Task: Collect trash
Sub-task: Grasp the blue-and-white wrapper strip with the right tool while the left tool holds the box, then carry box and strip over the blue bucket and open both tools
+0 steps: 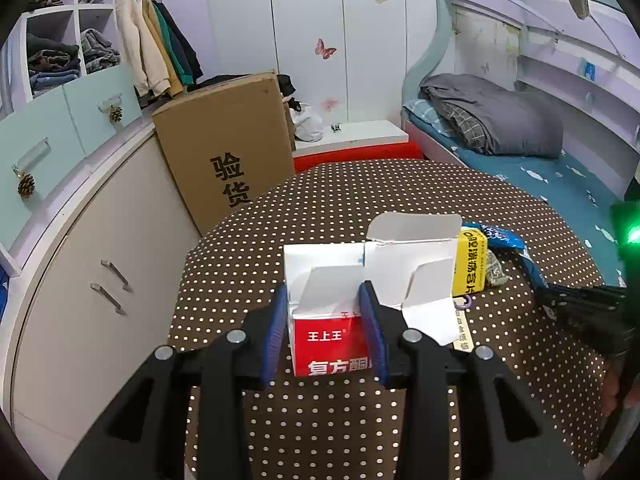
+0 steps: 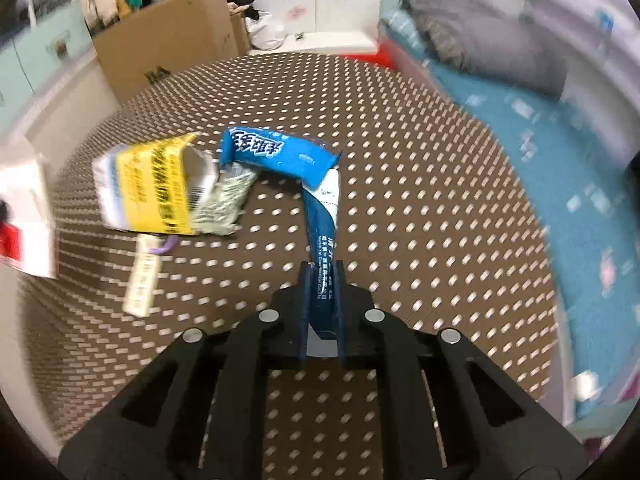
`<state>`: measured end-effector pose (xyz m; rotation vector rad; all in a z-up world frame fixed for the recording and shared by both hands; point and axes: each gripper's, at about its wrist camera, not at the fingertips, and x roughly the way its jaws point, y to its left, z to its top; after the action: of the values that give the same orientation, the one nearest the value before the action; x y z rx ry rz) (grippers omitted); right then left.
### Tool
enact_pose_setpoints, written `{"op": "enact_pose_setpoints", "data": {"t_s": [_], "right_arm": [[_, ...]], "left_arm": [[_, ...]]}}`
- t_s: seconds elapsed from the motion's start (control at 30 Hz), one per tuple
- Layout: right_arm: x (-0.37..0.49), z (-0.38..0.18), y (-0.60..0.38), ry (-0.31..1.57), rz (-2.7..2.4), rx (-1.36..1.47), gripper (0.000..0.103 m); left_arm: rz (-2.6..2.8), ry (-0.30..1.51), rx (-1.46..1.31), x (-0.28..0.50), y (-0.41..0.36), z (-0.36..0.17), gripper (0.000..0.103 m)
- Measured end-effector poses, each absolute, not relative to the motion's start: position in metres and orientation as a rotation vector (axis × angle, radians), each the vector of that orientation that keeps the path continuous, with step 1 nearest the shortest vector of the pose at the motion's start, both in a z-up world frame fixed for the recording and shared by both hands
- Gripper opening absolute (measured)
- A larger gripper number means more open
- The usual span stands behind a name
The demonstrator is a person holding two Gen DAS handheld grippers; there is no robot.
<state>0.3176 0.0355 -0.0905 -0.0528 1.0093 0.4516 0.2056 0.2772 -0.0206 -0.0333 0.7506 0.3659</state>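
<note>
Above the polka-dot table (image 1: 360, 200), the left gripper (image 1: 329, 334) clamps an open red-and-white carton (image 1: 332, 336). Right of the carton, the right gripper (image 2: 322, 312) is closed on a blue wrapper (image 2: 280, 152), beside a yellow box (image 2: 160, 188).

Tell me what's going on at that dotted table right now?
A person is collecting trash with two handheld tongs. The left tongs are clamped on an opened red and white carton. The right tongs are shut on a blue wrapper. A yellow box and a paper tag lie on the dotted tablecloth.
</note>
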Motion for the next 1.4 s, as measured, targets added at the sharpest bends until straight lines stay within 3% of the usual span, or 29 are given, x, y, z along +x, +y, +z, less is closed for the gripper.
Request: {"op": "enact_pose_setpoints", "data": {"t_s": [0.53, 1.4], "right_arm": [[0.273, -0.052, -0.049, 0.913, 0.383, 0.057, 0.01], [0.213, -0.06, -0.238, 0.885, 0.069, 0.267, 0.011]], "left_arm": [[0.176, 0.745, 0.0, 0.225, 0.191, -0.023, 0.036], [-0.229, 0.788, 0.141, 0.246, -0.029, -0.045, 0.036]]}}
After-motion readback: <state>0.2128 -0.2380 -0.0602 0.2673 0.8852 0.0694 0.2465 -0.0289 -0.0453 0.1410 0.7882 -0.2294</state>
